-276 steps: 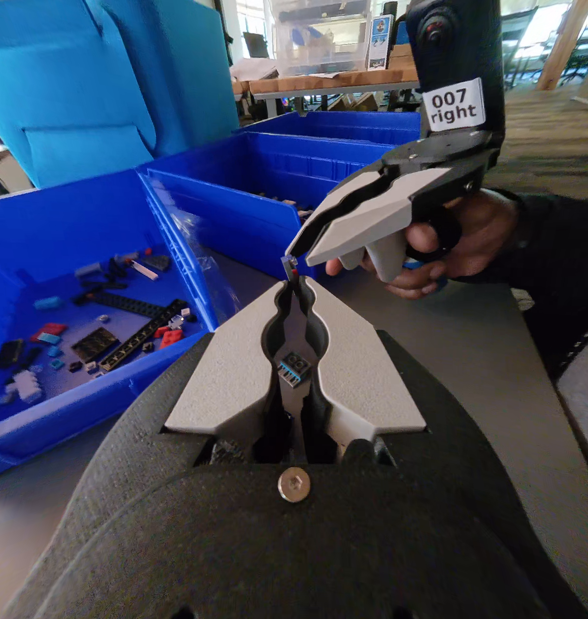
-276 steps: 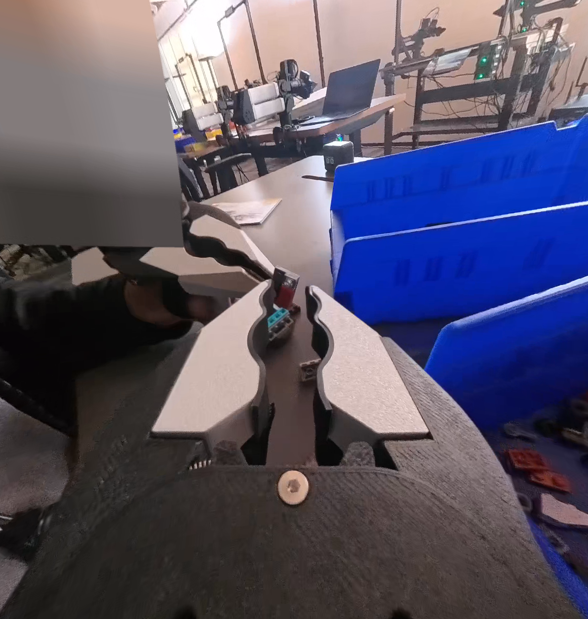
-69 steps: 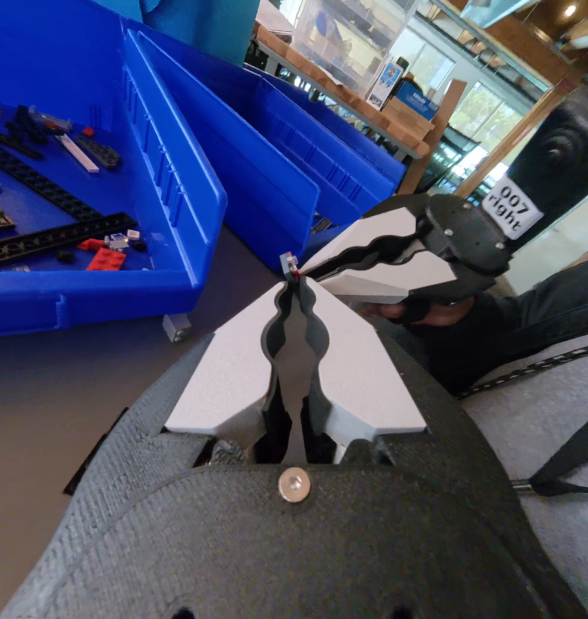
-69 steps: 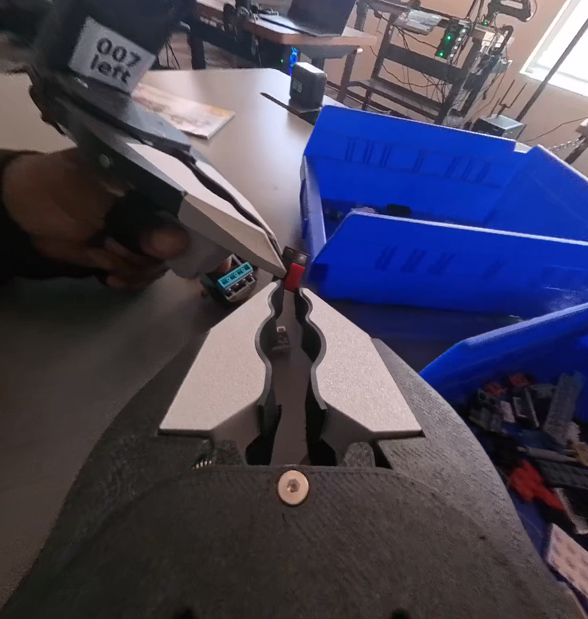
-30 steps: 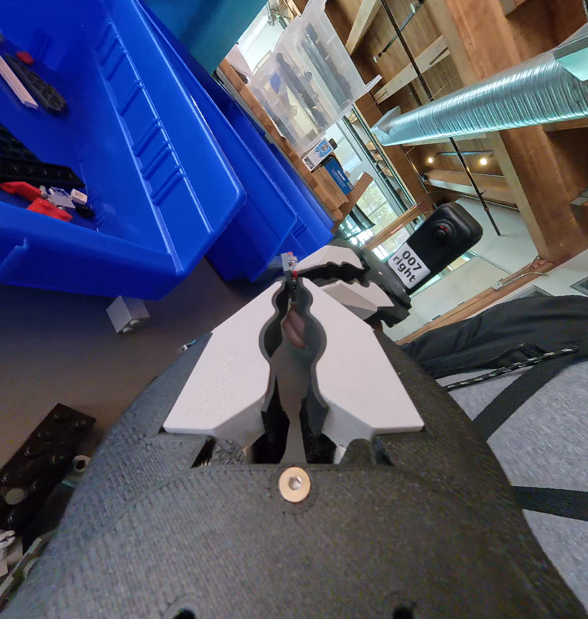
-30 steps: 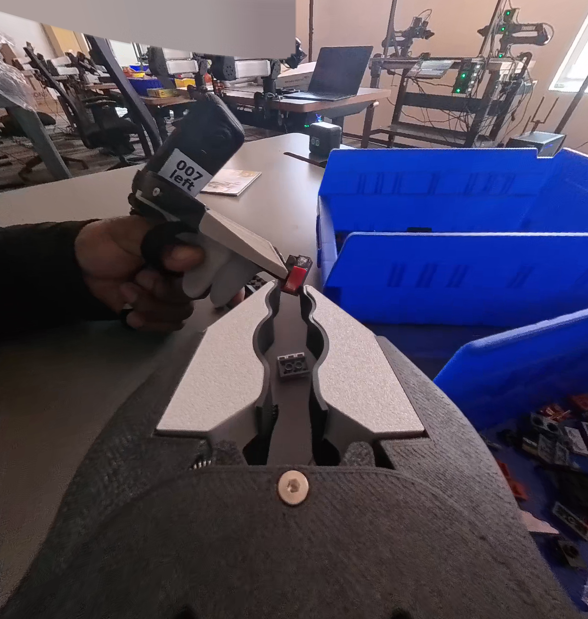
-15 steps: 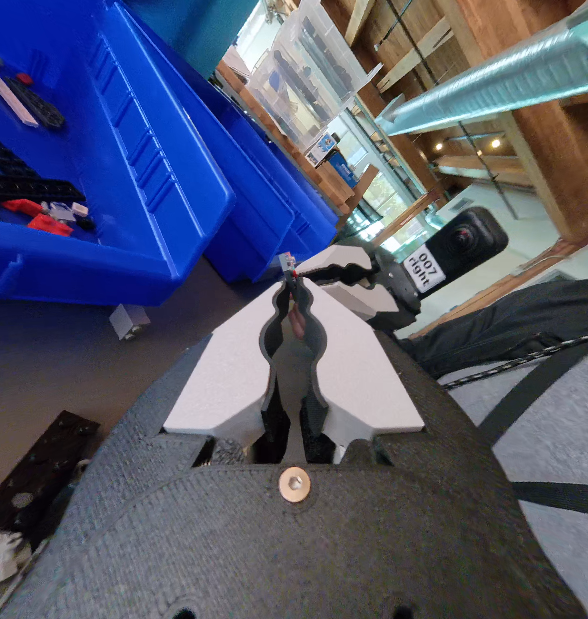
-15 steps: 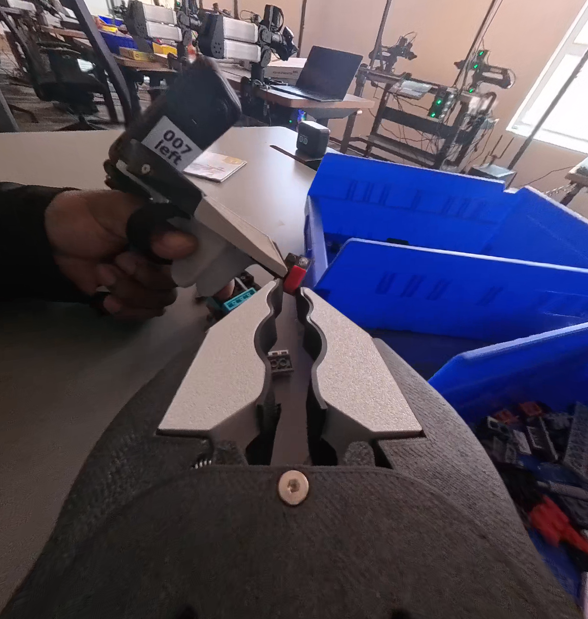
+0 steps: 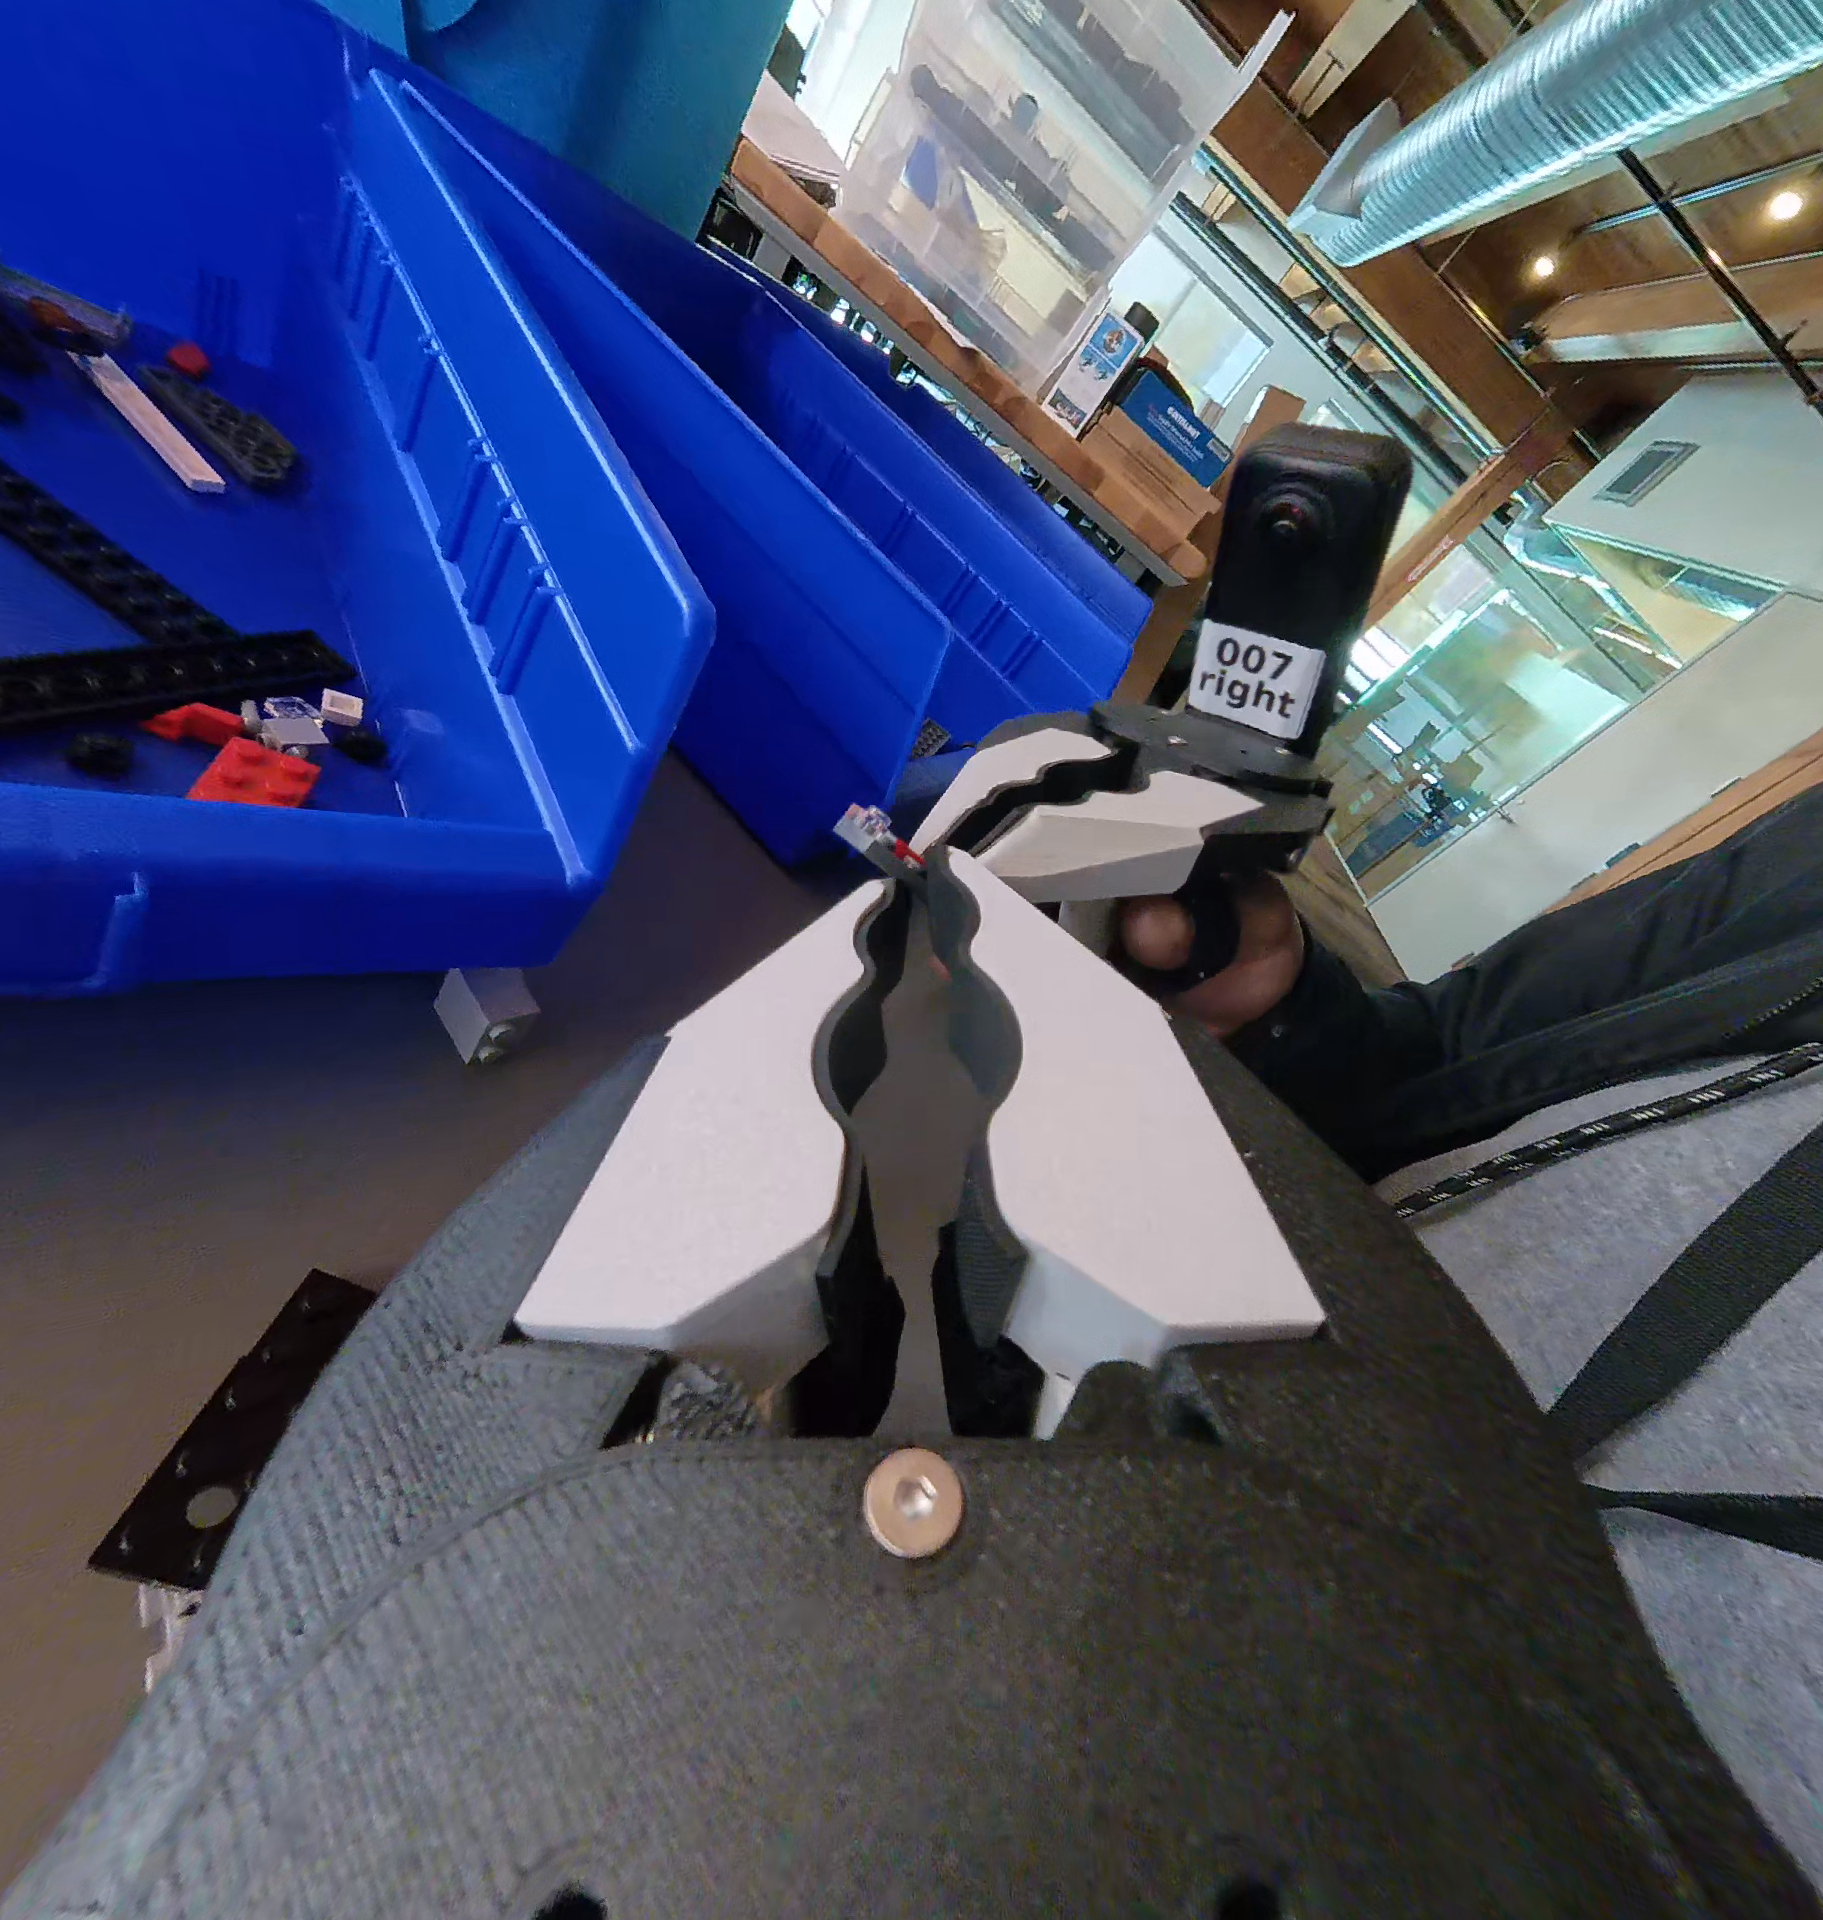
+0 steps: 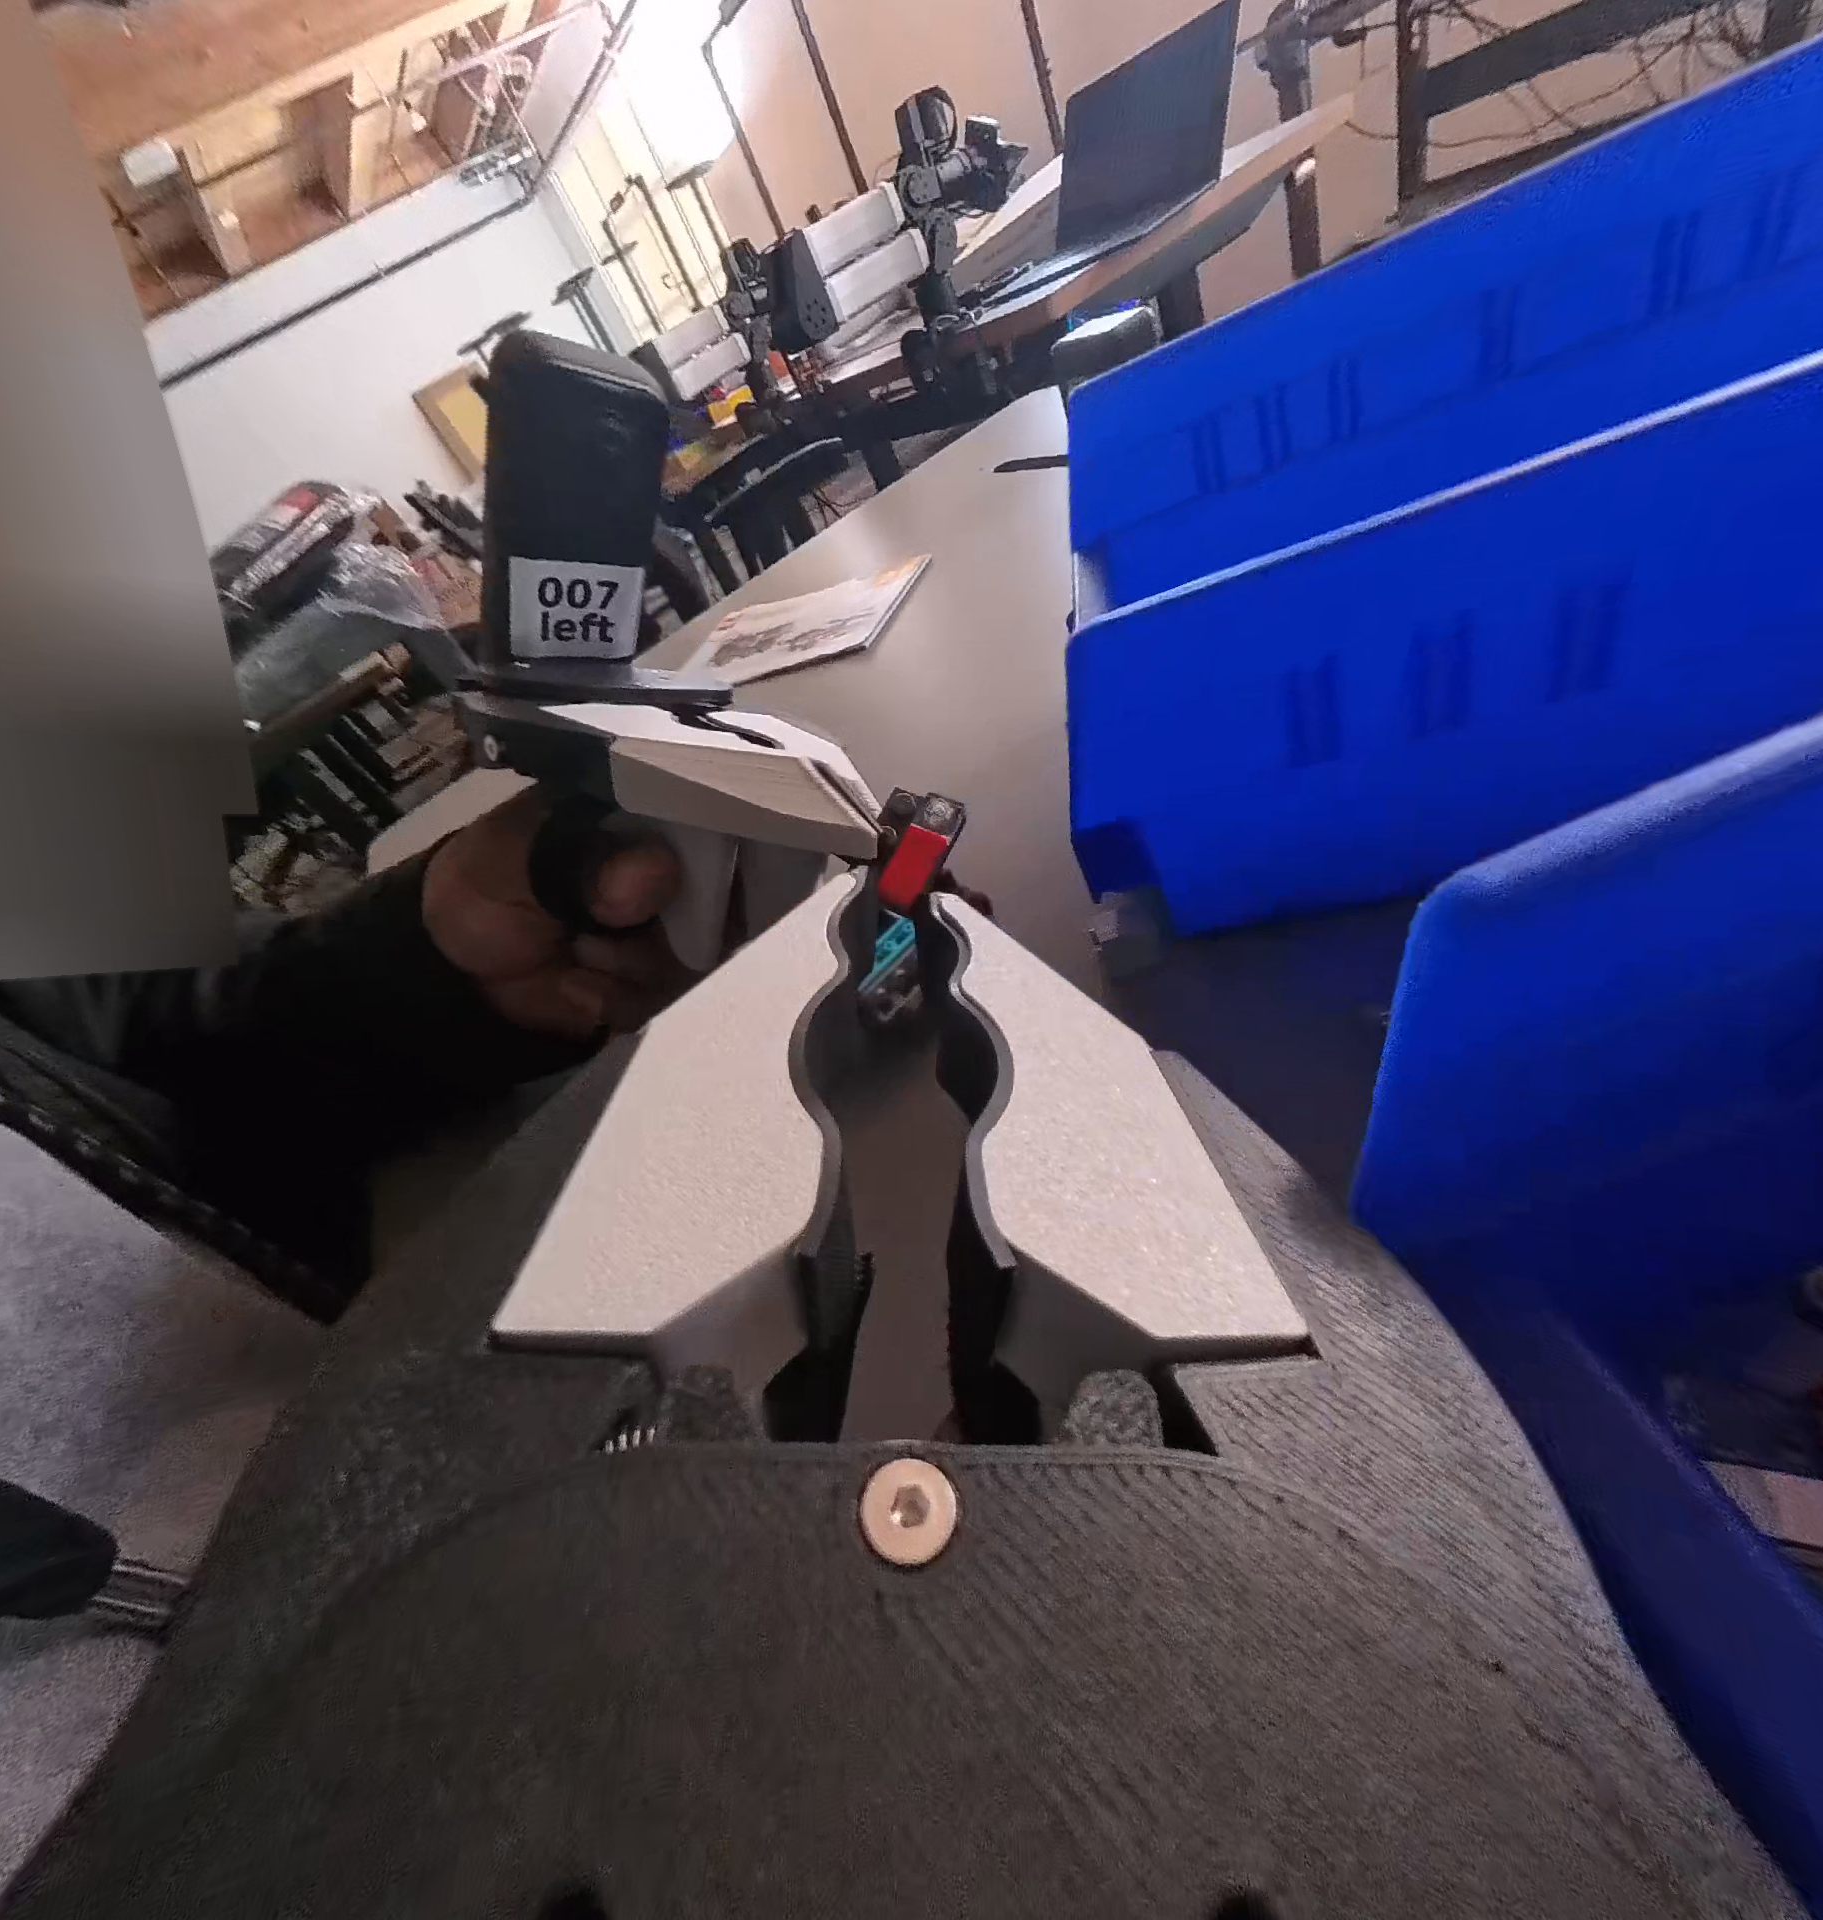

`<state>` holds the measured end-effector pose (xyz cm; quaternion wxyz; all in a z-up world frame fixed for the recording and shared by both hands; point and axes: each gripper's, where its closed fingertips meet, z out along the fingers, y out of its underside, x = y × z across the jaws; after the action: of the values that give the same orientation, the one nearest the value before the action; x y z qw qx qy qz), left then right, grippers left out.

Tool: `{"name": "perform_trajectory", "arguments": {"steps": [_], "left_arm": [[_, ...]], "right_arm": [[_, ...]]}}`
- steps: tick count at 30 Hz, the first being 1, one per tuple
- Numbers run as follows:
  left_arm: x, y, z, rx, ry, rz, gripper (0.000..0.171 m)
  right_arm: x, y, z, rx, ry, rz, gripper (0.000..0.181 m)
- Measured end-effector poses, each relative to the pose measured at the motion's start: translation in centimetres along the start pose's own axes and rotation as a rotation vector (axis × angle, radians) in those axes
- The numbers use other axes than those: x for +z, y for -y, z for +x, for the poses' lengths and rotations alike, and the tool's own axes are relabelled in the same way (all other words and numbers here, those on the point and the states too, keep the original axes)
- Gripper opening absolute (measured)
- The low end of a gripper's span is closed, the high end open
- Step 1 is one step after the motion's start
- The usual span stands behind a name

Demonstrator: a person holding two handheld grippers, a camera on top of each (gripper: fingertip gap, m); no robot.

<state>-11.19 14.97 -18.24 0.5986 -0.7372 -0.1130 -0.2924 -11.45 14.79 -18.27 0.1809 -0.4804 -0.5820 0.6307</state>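
A tiny, light, rigid brick stack [image 10: 919,854] is pinched midair between the closed fingers of both the left gripper [image 9: 902,878] and right gripper [image 10: 905,896], beside blue bins [image 9: 616,665], probably best gripped by its flat sides.

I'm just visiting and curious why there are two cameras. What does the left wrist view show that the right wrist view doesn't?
Only the left wrist view shows the inside of the nearest blue bin, with black strips and a red plate, plus a loose grey brick on the table.

Only the right wrist view shows a booklet and a teal brick behind its tongs.

Both show the left tongs and right tongs meeting at a small red-and-grey brick piece.
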Motion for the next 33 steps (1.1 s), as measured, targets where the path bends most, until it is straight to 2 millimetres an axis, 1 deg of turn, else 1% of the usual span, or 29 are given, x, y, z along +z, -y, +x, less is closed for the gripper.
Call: {"name": "perform_trajectory", "arguments": {"steps": [10, 14, 16, 22, 25, 30, 33], "left_arm": [[-0.08, 0.14, 0.2, -0.043, -0.029, 0.007, 0.004], [-0.06, 0.13, 0.12, -0.069, -0.038, 0.01, 0.004], [-0.03, 0.02, -0.1, -0.106, -0.044, 0.009, 0.005], [-0.16, 0.6, 0.4, -0.301, -0.169, 0.056, 0.006], [-0.17, 0.62, 0.41, -0.325, -0.175, 0.058, 0.006], [-0.19, 0.66, 0.49, -0.346, -0.184, 0.059, 0.006], [-0.23, 0.48, 0.27, -0.315, -0.16, 0.055, 0.005]], "right_arm": [[-0.06, 0.26, -0.05, 0.141, 0.071, 0.017, 0.006], [0.01, 0.22, 0.06, 0.137, 0.061, 0.018, 0.007], [0.13, 0.06, 0.25, 0.063, 0.014, 0.012, 0.007], [0.13, 0.7, 0.11, -0.28, -0.15, 0.034, 0.008], [0.19, 0.72, 0.07, -0.402, -0.207, 0.034, 0.008], [0.33, 0.68, -0.15, -0.557, -0.267, 0.021, 0.008], [0.41, 0.53, -0.12, -0.631, -0.301, -0.001, 0.008]]}}
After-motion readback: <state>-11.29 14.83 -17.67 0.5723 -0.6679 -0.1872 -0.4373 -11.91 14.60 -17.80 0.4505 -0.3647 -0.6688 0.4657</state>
